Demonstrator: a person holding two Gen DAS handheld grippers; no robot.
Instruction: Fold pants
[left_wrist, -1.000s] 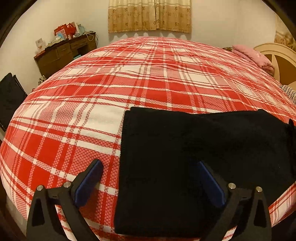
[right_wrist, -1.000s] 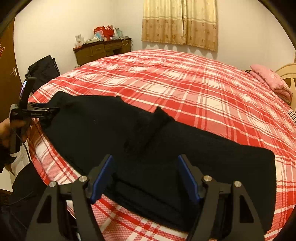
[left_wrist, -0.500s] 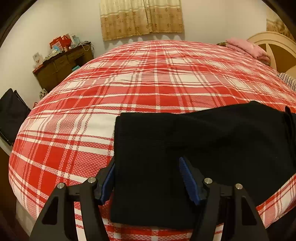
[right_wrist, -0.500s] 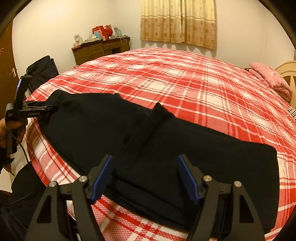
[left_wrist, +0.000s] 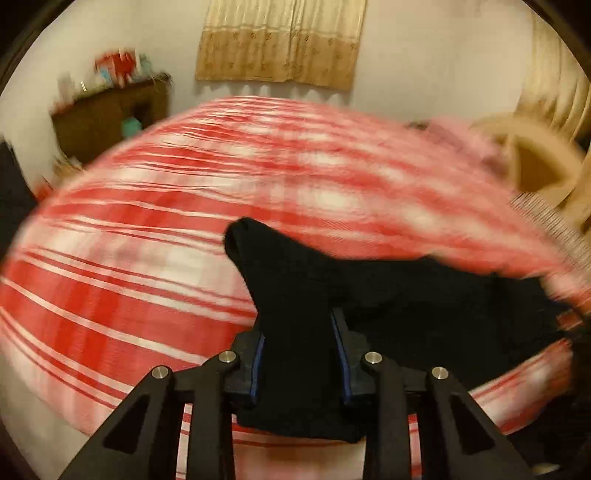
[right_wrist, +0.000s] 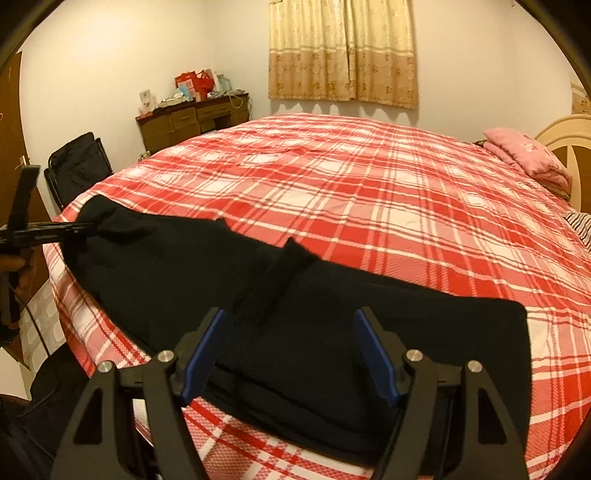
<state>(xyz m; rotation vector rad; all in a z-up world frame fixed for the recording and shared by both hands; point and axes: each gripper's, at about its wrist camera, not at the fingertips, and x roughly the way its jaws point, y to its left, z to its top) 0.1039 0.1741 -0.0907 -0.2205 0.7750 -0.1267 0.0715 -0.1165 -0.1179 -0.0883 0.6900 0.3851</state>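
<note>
**Pants end pinched at the near bed edge**

Between the blue pads of the left gripper (left_wrist: 298, 354), which had just been closing, a bunched end of the black pants (left_wrist: 291, 325) was clamped and raised off the red plaid bedspread (left_wrist: 122, 280). From that grip the garment was stretched along the near edge of the bed. Above its other end the right gripper (right_wrist: 290, 349) was held with jaws spread wide, nothing pinched between them. A pink pillow (right_wrist: 524, 155) was seen by the headboard.
</note>
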